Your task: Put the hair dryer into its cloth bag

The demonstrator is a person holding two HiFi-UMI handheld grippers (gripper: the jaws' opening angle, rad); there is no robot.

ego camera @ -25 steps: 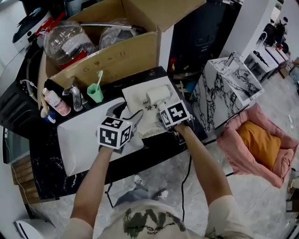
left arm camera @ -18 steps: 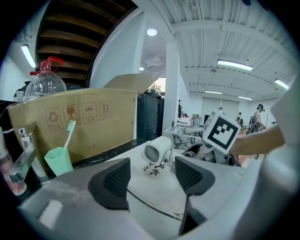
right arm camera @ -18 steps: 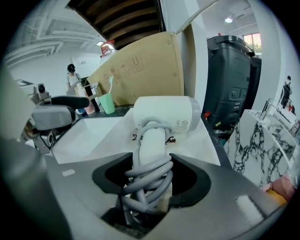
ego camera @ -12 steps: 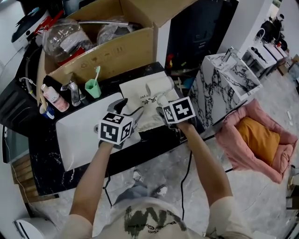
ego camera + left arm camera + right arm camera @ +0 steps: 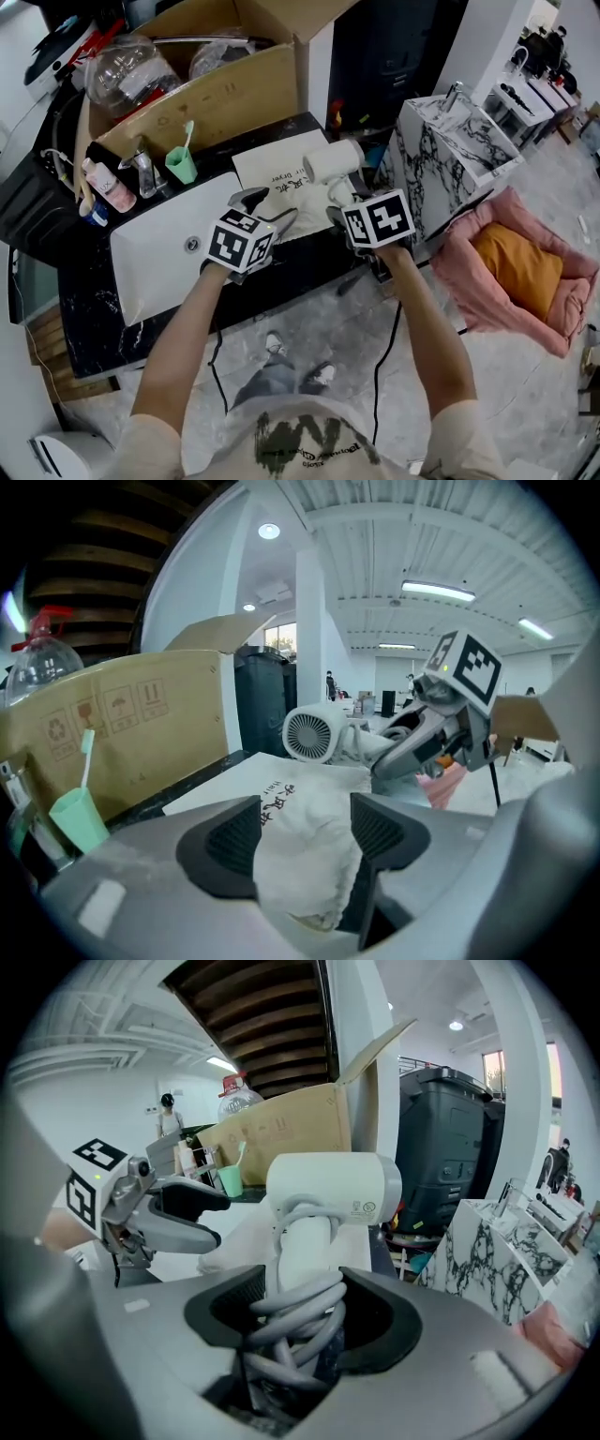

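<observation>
One hair dryer [image 5: 333,161], its cord-wrapped handle clamped in the right gripper [image 5: 340,202], hangs over the right edge of the cloth bag [image 5: 277,174], barrel crosswise, handle toward the person. The left gripper [image 5: 263,205] pinches the bag's bunched near end above the tabletop [image 5: 309,267], just left of that handle.

The cloth bag [image 5: 246,782] carries dark Chinese characters; the cardboard box [image 5: 122,733] shows printed handling symbols.
</observation>
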